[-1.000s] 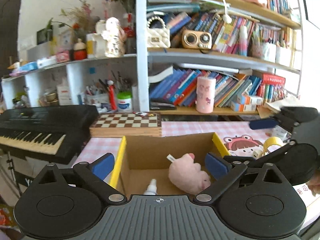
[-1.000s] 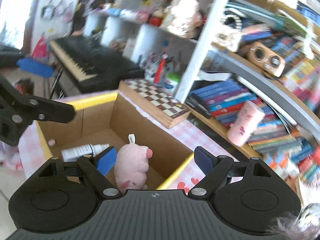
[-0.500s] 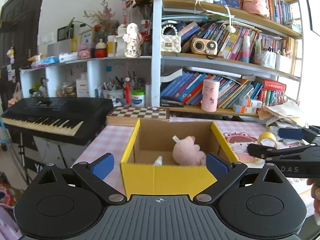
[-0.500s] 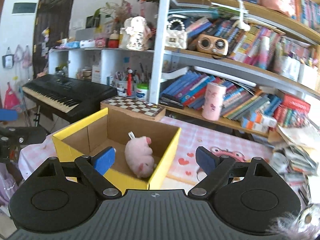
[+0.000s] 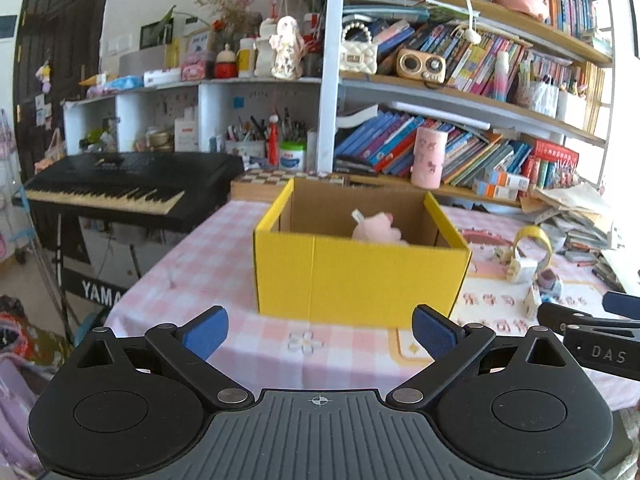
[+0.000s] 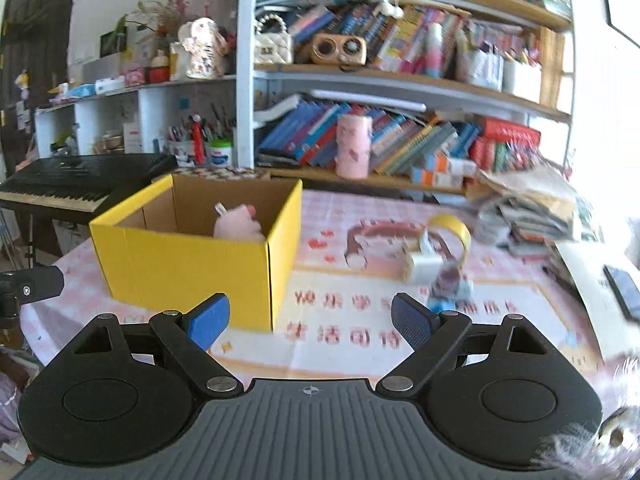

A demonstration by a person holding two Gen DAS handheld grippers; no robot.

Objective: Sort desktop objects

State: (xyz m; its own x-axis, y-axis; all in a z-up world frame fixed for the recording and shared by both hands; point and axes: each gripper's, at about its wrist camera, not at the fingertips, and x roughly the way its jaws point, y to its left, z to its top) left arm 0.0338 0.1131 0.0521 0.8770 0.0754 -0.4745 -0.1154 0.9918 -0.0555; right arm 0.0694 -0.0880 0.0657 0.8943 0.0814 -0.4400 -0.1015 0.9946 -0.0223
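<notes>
Yellow box (image 5: 360,276) — beside "YAMA…" keyboard (image 5: 120,188)

a black keyboard (image 5: 120,184) stands at the far left, beside the table with its pink checked cloth (image 5: 200,264). behind the table, a chessboard (image 5: 260,184) lies at the far edge. a white and wooden bookshelf (image 5: 440,92) fills the far wall, packed with leaning books (image 5: 380,148). on its lower shelf stands a pink cylinder (image 5: 428,158); higher up sit a wooden radio (image 5: 421,65) and a cream quilted handbag (image 5: 358,56). a heap of papers (image 5: 576,216) lies at the far right.
</notes>
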